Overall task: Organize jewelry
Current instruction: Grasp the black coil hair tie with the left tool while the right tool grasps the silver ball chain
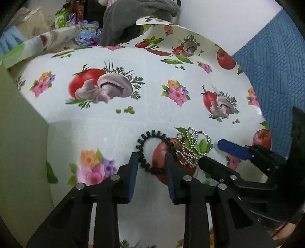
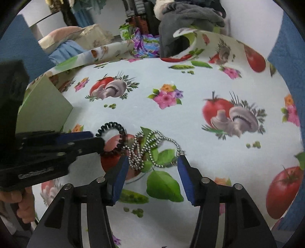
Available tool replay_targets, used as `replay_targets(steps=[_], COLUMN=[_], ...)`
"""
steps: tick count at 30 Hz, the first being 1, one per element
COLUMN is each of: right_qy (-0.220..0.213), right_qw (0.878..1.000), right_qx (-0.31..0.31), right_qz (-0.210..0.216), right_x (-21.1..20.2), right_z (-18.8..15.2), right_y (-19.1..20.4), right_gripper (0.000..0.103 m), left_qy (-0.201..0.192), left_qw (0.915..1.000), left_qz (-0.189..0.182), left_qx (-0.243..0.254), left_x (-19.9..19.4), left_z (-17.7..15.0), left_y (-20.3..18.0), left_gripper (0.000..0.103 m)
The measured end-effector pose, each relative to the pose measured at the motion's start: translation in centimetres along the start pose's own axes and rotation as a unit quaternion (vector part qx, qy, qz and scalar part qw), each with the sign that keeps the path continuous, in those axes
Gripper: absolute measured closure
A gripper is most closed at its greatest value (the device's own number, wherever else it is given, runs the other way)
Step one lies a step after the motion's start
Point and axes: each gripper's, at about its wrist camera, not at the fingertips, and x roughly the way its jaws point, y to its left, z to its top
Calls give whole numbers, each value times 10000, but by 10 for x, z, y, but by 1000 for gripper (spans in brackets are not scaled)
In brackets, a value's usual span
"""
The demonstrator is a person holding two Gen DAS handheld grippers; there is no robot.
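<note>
A black spiral band and a tangled silver bead chain lie side by side on the printed tablecloth. My left gripper points down over the band. Its blue pads straddle the band's lower loop, which keeps its loose shape, so the jaws stand open. My right gripper is open around the bead chain, with one pad near each end of the heap. The spiral band lies just left of the chain, and the left gripper reaches in over it. The right gripper comes in from the right.
A pale green box stands at the left edge, also seen as the green box. Grey clothing and colourful fabric pile up at the back. A blue textured cover lies on the right. A person's hand holds the left gripper.
</note>
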Motion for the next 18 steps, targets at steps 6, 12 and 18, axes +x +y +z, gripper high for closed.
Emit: replay_targets(steps=[6, 12, 18], right_qy=[116, 10, -17], right_qw=[9998, 9994, 9997], right_qx=[19, -308, -228], right_qz=[158, -127, -83], right_x=[14, 18, 19], right_z=[0, 2, 0], right_y=[-2, 7, 4], right_gripper=[52, 52, 73], left_qy=[40, 59, 23], left_qw=[9998, 9998, 9999], left_qz=[53, 75, 146], left_qx=[196, 185, -16], left_x=[9, 10, 5], left_z=[3, 5, 5], left_y=[-6, -6, 2], left_gripper=[91, 95, 96])
